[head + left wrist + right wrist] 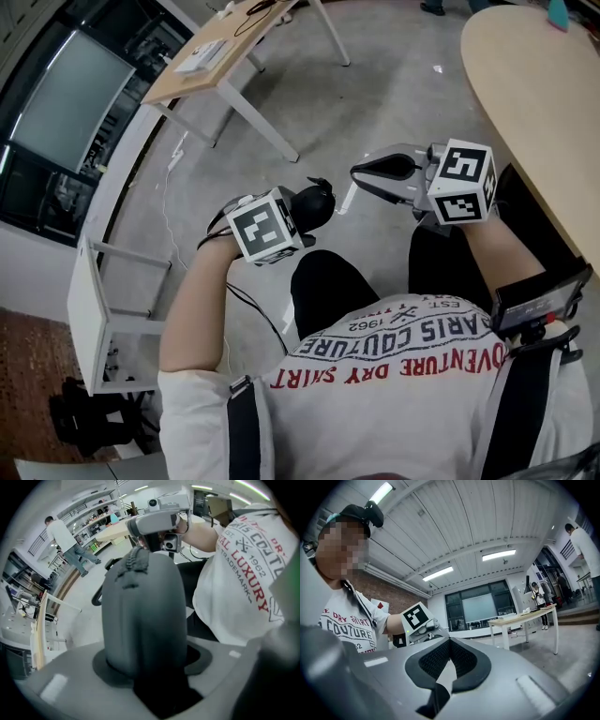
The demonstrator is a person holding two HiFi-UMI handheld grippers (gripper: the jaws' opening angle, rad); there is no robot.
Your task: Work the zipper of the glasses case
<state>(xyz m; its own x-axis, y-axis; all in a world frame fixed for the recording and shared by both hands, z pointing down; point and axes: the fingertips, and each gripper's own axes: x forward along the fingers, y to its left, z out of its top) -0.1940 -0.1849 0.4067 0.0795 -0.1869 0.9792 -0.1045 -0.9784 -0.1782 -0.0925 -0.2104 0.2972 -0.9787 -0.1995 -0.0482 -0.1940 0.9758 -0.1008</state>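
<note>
Left claw (302, 214) is clamped on the case (143, 616) and points steeply down over your lap (328, 281). The case rests on nothing but that grip. It stands up out of the jaws with its zipper (136, 559) end farthest from the claw and turned toward your other hand. That hold looks meant to anchor the case while the other side does the pulling. Right claw (358, 172) is level, just to the right, jaws closed together on nothing. Its tips aim at the case but stay apart from it. I judge the zipper is not yet engaged. You would have to part those jaws before pinching the pull.
</note>
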